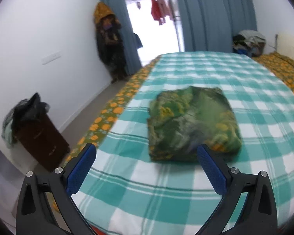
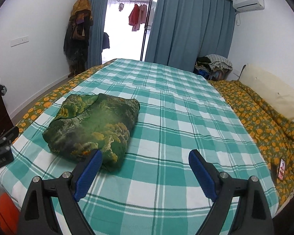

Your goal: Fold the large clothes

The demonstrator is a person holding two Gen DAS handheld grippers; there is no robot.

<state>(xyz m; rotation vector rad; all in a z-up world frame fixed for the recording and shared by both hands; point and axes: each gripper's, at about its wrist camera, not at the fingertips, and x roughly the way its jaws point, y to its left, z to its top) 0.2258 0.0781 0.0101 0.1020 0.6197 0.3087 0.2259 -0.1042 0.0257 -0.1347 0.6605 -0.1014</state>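
**Fold judged complete; both grippers empty**

The left gripper point(image 1: 147, 152) and right gripper point(image 2: 145, 156) are seen with jaws spread wide and nothing held between them. Just beyond, 1 green garment point(image 2: 92, 127) lies as a compact folded bundle on the checked sheet point(image 2: 186, 117), toward the bed's left side. No further fold appears needed. Counted: 2 grippers, 1 garment, 1 sheet; farther off, 1 clothes pile point(image 2: 213, 64) and 2 curtains point(image 2: 190, 31).
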